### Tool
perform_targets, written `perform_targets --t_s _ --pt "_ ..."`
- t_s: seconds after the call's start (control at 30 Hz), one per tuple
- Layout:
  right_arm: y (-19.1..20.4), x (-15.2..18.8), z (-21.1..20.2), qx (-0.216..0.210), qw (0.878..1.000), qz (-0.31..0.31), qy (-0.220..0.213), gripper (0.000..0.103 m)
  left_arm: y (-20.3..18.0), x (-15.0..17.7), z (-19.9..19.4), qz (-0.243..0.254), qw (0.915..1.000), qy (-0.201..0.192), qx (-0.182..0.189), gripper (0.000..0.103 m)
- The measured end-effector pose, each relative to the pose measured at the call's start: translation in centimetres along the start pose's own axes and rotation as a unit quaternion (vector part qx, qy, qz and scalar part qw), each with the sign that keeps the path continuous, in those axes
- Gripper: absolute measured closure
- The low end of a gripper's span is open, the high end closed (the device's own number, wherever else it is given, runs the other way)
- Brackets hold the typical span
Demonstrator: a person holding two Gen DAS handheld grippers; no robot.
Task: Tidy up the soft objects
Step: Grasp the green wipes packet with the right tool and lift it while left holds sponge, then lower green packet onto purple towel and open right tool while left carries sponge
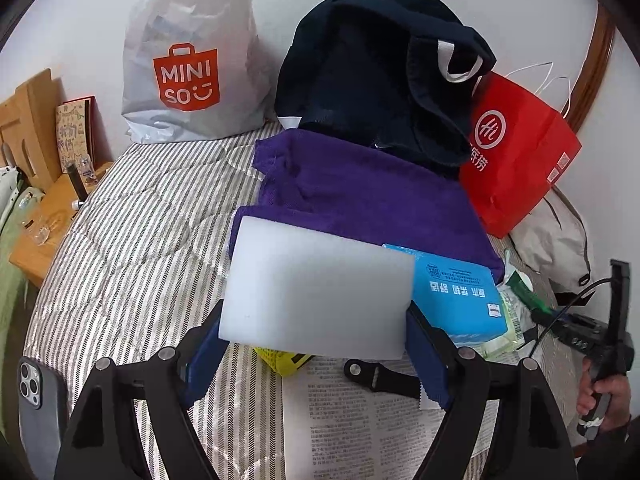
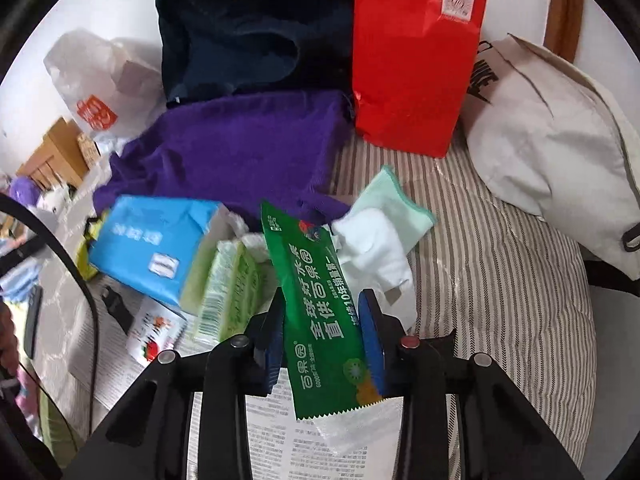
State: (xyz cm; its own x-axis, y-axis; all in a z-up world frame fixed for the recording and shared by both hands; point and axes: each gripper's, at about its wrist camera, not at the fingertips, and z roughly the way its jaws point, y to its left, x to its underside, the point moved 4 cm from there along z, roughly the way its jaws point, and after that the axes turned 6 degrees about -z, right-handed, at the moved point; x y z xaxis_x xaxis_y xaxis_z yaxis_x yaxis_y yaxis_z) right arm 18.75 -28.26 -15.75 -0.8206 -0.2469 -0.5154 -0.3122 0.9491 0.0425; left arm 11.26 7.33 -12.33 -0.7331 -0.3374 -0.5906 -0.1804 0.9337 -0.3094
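Gripping white foam block (image 1: 316,292) – left gripper (image 1: 312,344), right gripper (image 2: 324,336) clamping green wipes packet (image 2: 316,312).

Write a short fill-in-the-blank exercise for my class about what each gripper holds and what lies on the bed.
1. The left gripper holds a white ____ block.
2. The right gripper is shut on a ____ packet with Chinese print.
3. The red paper bag stands beside a folded ____ towel.
4. The bedcover has a ____ pattern.

Answers: foam; green; purple; striped

Clutter on the striped bed

A Miniso bag (image 1: 188,60), red paper bag (image 1: 520,160), phone (image 1: 38,400) and printed sheet (image 1: 360,420) lay about.
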Motion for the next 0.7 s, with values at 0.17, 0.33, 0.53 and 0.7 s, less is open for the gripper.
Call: perform_targets --t_s 0.17,0.33,0.53,0.7 --pt "-0.1 0.6 0.4 -0.006 1.000 0.016 0.005 0.098 -0.1 0.0 -0.4 0.002 1.0000 -0.001 -0.001 0.022" --pt "-0.2 0.3 -0.9 -0.013 1.000 0.019 -0.010 0.099 -0.5 0.0 -0.4 0.005 1.0000 0.000 -0.001 0.022" --pt "-0.4 0.3 -1.2 -0.010 1.000 0.021 -0.012 0.099 -0.7 0.0 -0.4 0.004 1.0000 0.000 0.004 0.022" --pt "-0.1 -0.4 -2.6 -0.012 0.999 0.021 -0.028 0.099 -1.2 -0.6 -0.5 0.011 0.9999 -0.004 0.004 0.022"
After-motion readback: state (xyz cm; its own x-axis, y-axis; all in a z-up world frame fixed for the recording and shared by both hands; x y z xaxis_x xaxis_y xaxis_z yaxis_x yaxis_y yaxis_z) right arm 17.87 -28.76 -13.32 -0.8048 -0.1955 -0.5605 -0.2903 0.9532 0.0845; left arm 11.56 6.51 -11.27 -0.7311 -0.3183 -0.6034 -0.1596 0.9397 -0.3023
